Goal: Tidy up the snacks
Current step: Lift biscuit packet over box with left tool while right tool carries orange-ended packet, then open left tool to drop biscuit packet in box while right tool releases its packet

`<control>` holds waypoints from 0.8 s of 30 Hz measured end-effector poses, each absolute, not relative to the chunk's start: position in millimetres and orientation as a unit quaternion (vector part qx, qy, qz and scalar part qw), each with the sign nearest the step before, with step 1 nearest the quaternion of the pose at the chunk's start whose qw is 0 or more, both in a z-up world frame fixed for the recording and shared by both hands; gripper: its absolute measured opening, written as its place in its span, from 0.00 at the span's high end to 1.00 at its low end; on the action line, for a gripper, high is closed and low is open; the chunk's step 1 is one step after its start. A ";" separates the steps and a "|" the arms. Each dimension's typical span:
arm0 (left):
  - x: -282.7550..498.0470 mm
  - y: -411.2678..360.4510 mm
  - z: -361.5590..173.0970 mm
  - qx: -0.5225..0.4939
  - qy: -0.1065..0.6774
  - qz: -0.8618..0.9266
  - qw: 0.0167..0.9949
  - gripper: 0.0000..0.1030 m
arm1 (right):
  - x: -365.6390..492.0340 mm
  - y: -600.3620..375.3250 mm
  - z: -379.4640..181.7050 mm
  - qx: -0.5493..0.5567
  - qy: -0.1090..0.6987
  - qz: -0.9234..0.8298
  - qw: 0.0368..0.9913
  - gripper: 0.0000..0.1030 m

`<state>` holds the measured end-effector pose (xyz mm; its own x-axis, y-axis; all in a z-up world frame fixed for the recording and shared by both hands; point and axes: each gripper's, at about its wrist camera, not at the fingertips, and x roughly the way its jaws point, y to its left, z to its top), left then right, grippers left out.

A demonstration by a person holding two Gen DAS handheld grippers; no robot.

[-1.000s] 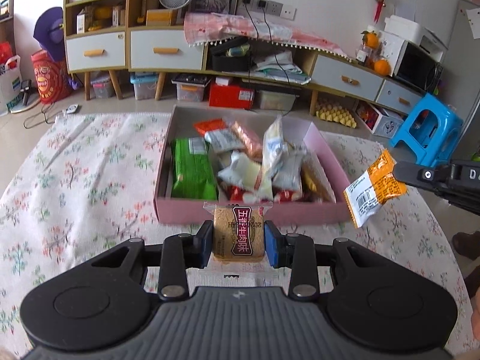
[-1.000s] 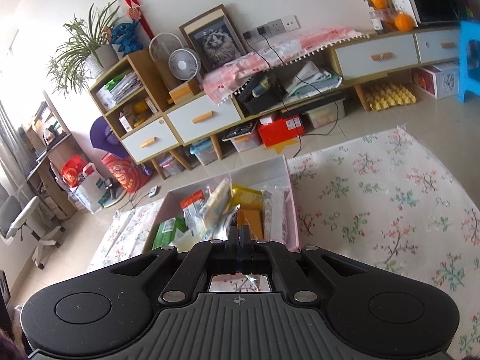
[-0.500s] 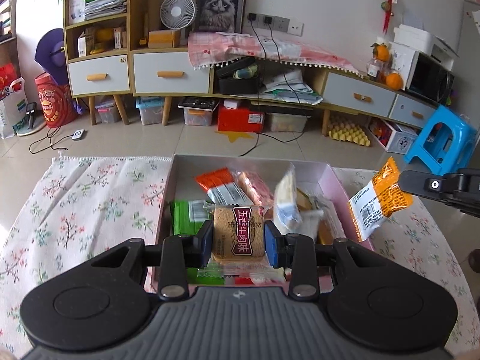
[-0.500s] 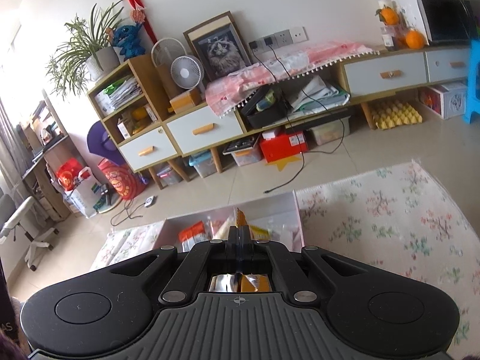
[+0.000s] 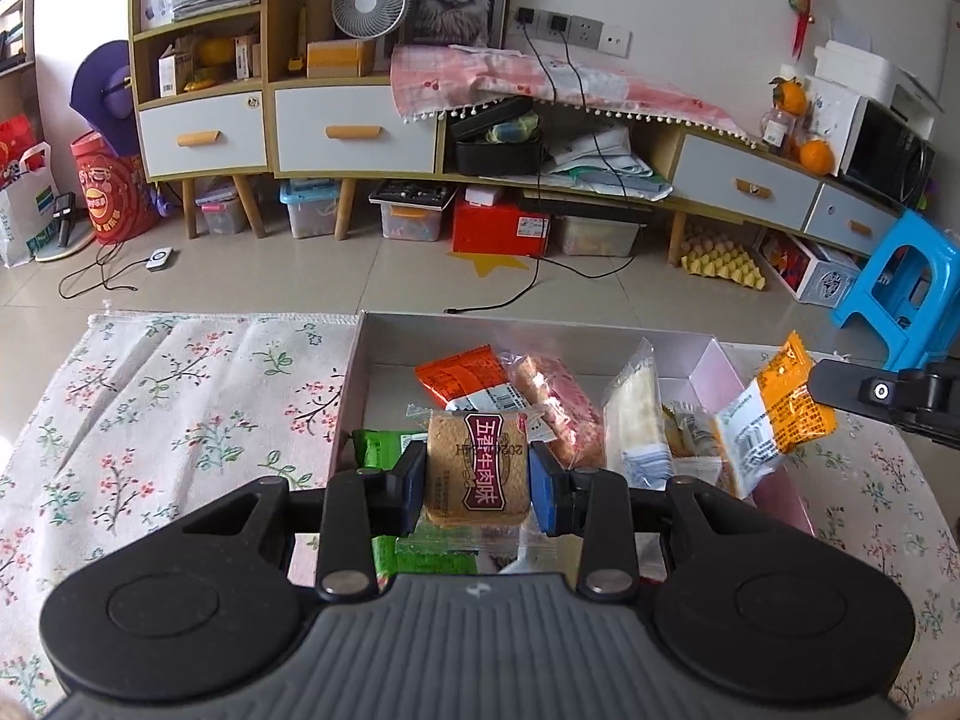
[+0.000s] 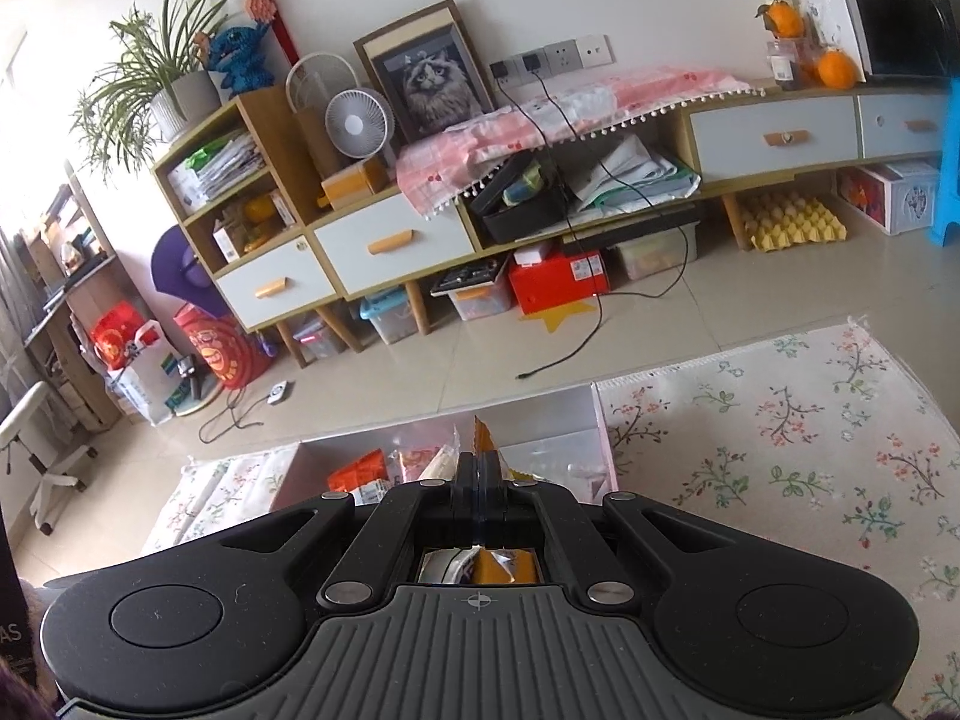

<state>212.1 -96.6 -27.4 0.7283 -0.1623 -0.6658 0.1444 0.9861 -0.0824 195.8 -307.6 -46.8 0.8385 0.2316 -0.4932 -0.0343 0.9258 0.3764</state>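
Observation:
A pink box on the floral tablecloth holds several snack packets. My left gripper is shut on a brown biscuit packet with a maroon label, held above the near part of the box. My right gripper is shut on the edge of an orange and white snack packet, which hangs over the box's right wall in the left wrist view. In the right wrist view only a thin orange sliver of that packet shows above the shut fingers, with the box beyond.
The floral tablecloth lies on both sides of the box. Inside are a green packet, an orange packet and an upright clear packet. A blue stool stands on the floor at the right.
Both grippers have moved forward over the box with their packets. The box now fills less of each view and the far floor and cabinets show more.

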 end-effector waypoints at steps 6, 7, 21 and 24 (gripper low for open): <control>218.7 -98.2 -36.2 -0.012 0.370 -0.087 0.925 0.68 | 208.4 -296.0 -54.0 0.152 0.281 0.058 0.946 1.00; 218.8 -99.1 -36.6 -0.012 0.370 -0.088 0.925 0.68 | 209.8 -293.7 -55.5 0.147 0.283 0.057 0.946 1.00; 205.0 -103.5 -15.8 -0.002 0.344 -0.097 0.934 0.51 | 194.8 -298.0 -67.2 0.186 0.302 0.090 0.931 0.92; 200.0 -102.9 -12.0 -0.007 0.343 -0.096 0.934 0.43 | 183.1 -304.2 -67.4 0.201 0.306 0.089 0.926 0.91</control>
<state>200.0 -102.9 -12.0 0.7466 -0.1837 -0.6395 0.1743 0.9816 -0.0784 183.1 -304.2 -67.4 0.7969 0.2885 -0.5308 -0.0422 0.9030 0.4275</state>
